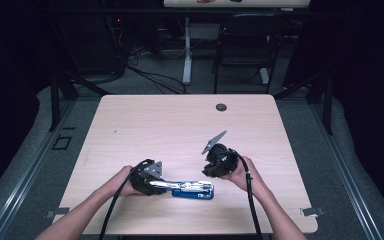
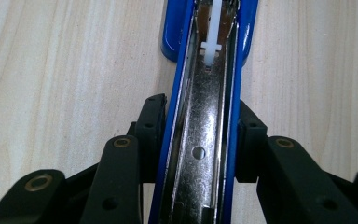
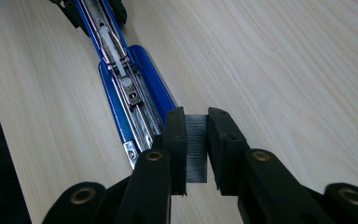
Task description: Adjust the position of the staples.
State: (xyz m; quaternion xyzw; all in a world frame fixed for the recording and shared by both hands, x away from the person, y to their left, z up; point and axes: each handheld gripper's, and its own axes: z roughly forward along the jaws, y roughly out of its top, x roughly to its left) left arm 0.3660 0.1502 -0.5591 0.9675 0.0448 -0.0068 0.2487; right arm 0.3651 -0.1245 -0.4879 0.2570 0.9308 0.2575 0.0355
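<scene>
Stapler (image 1: 192, 189): blue, lying open on the tabletop (image 1: 180, 125) near the front edge, its metal staple channel facing up.
Staple strip (image 3: 196, 148): grey, upright, just beside the stapler's near end in the right gripper view.
Left tongs (image 2: 200, 128): closed on the stapler, one black pad against each blue side.
Right tongs (image 3: 196, 140): pinching the staple strip between both pads, held above the tabletop.
Hands: each grips its own tool, forearms coming in from the front edge.
</scene>
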